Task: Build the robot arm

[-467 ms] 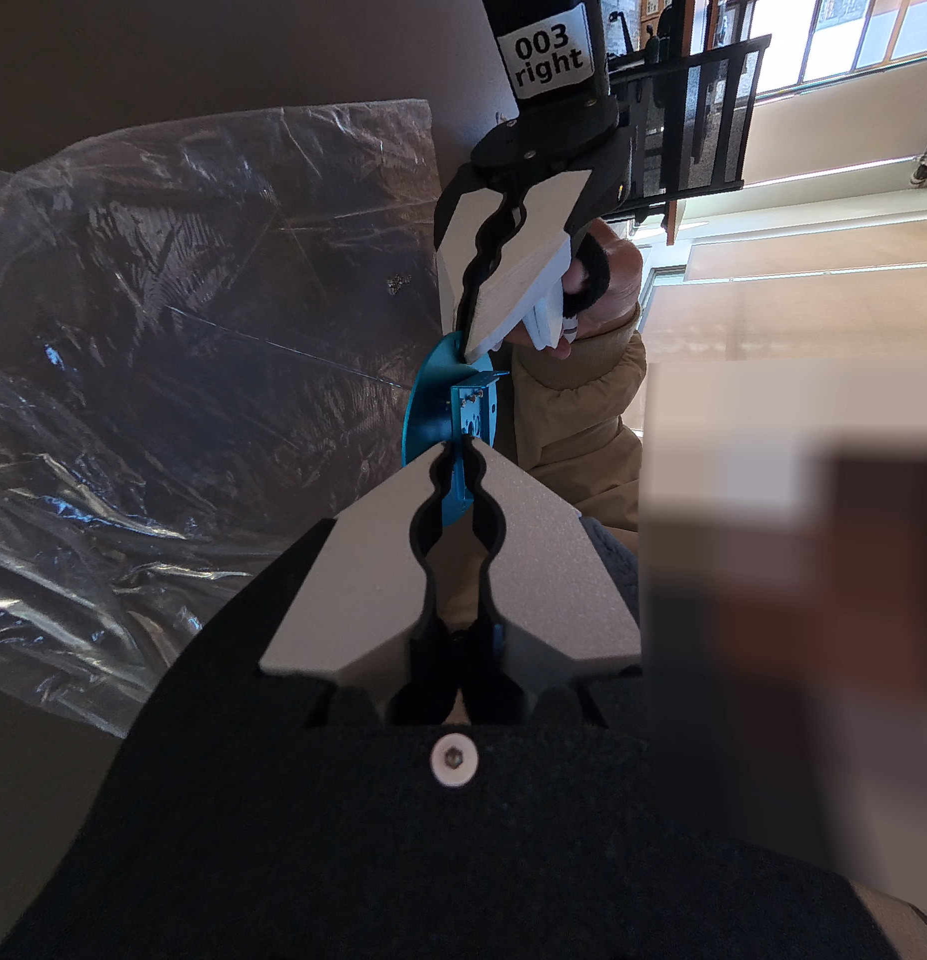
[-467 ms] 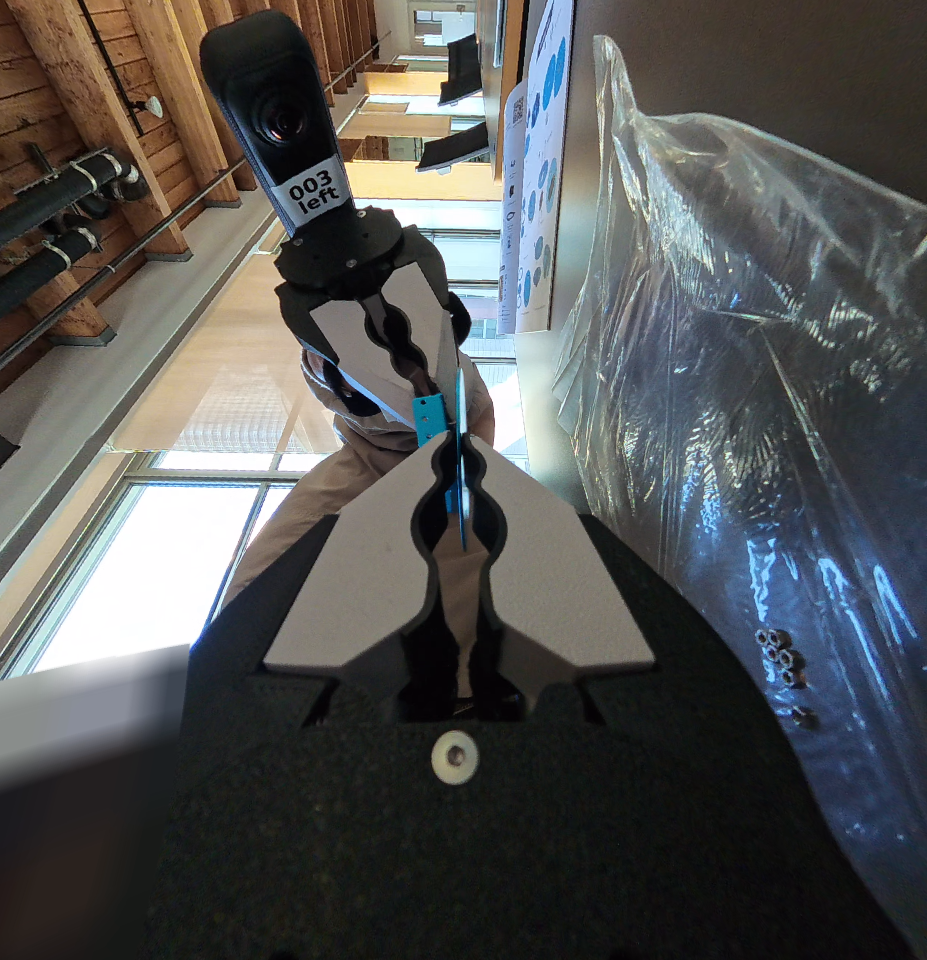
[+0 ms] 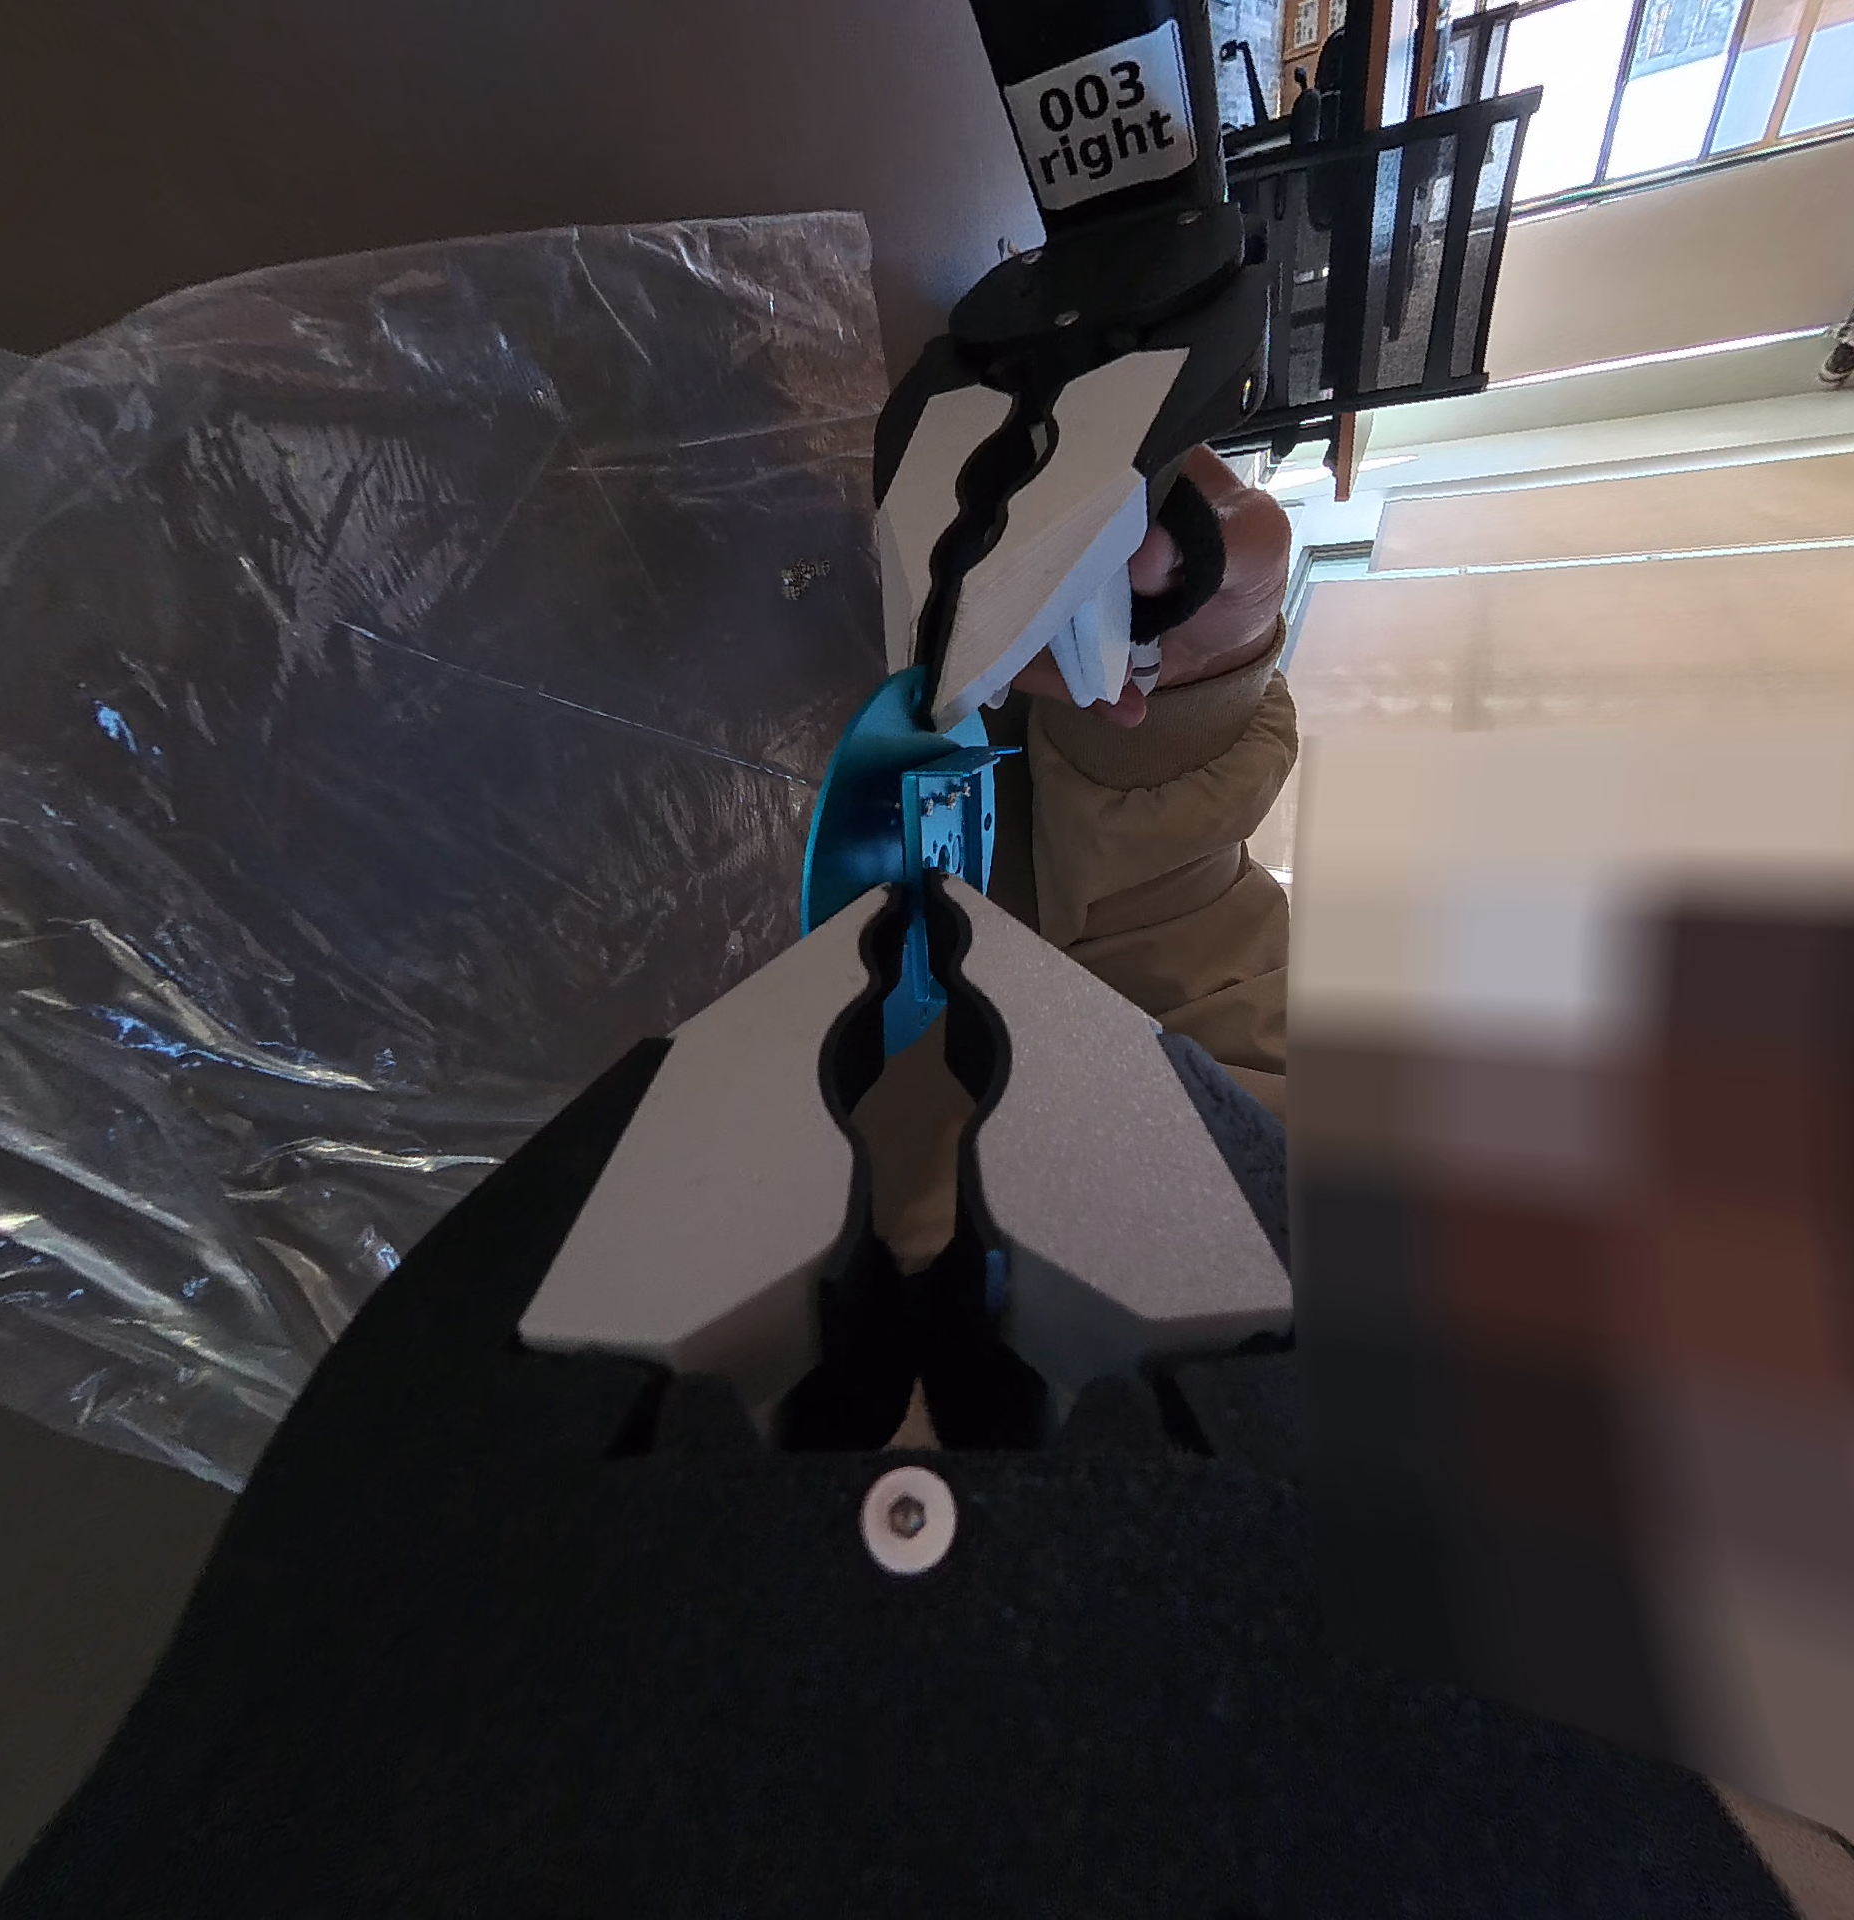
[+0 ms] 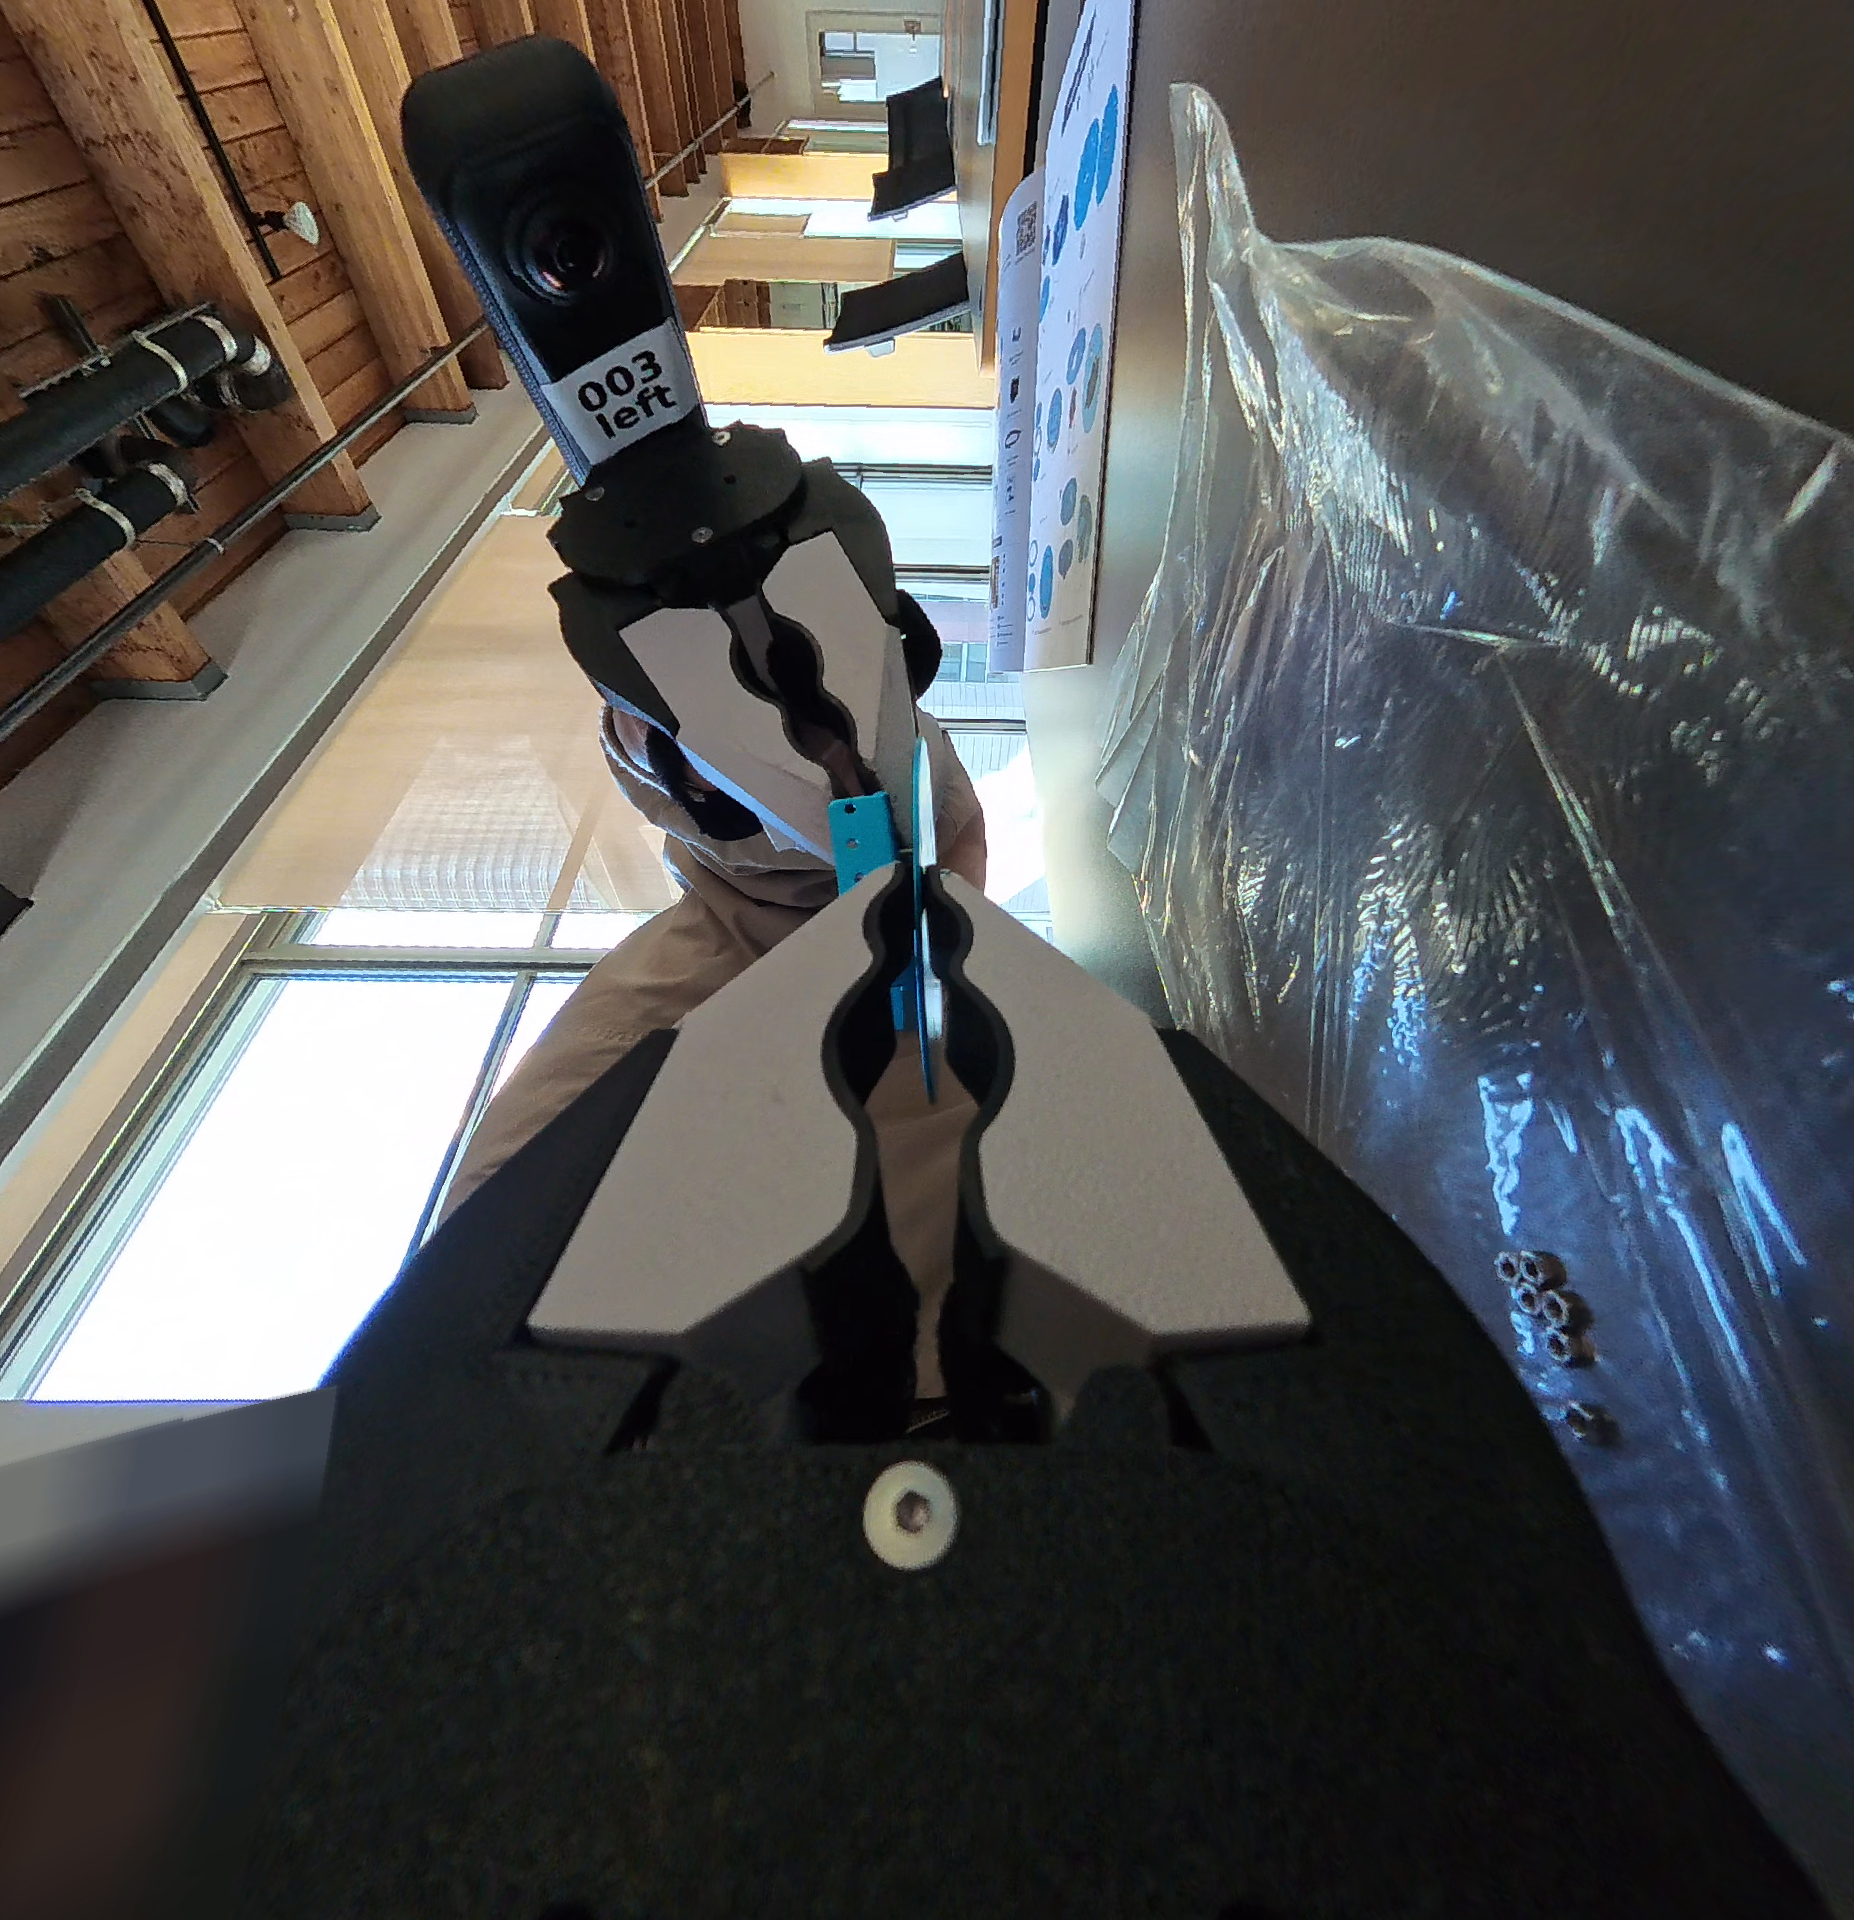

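Observation:
A blue metal disc (image 3: 850,821) with a small blue angle bracket (image 3: 944,831) fixed to it is held in the air between both grippers. My left gripper (image 3: 918,883) is shut on the bracket's flange. My right gripper (image 4: 918,878) is shut on the disc (image 4: 925,997), which shows edge-on between its fingers. The right gripper also shows in the left wrist view (image 3: 928,707), pinching the disc's upper rim. The left gripper shows in the right wrist view (image 4: 850,821), with the bracket (image 4: 861,836) at its tips. The grippers face each other, tips close together.
A crumpled clear plastic bag (image 3: 383,727) lies on the dark table, also in the right wrist view (image 4: 1474,831). Several small metal nuts (image 4: 1541,1309) sit by it. A printed sheet with blue pictures (image 4: 1058,416) lies beyond. A person's tan sleeve (image 3: 1141,852) is behind the grippers.

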Demonstrator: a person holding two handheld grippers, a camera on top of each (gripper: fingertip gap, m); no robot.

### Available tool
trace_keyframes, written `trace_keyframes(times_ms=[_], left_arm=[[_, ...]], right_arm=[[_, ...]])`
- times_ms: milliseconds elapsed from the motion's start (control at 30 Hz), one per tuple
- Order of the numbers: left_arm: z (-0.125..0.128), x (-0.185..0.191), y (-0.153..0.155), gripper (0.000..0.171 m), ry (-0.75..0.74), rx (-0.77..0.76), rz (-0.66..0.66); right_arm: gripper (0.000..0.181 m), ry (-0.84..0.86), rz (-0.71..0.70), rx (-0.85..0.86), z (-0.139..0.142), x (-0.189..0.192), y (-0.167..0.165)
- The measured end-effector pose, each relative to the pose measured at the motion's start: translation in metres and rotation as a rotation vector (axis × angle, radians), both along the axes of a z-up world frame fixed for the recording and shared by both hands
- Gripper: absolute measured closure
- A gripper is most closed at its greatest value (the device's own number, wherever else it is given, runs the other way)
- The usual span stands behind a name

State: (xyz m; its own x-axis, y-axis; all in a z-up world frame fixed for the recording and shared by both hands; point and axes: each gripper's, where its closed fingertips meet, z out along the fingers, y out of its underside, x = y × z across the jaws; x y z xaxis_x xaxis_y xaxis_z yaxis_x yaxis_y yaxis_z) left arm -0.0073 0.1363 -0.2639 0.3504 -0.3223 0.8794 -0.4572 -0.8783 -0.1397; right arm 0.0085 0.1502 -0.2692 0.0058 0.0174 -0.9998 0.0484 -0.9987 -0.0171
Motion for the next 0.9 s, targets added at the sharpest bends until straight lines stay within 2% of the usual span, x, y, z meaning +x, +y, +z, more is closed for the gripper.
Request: trace_keyframes(times_ms=[33,433,900], left_arm=[[0.0,0.0001,0.0001,0.17,-0.001,-0.001,0.001],[-0.0004,0.0003,0.0002,0.17,0.002,0.006,0.001],[-0.0034,-0.0006,0.0025,0.17,0.046,0.106,-0.003]], right_arm=[[0.181,0.0,0.0,0.0,0.0,0.0001,0.0],[0.181,-0.009,0.001,0.002,-0.0013,0.0,-0.0001],[0.181,-0.021,-0.003,0.0,-0.0046,0.0006,0.0009]])
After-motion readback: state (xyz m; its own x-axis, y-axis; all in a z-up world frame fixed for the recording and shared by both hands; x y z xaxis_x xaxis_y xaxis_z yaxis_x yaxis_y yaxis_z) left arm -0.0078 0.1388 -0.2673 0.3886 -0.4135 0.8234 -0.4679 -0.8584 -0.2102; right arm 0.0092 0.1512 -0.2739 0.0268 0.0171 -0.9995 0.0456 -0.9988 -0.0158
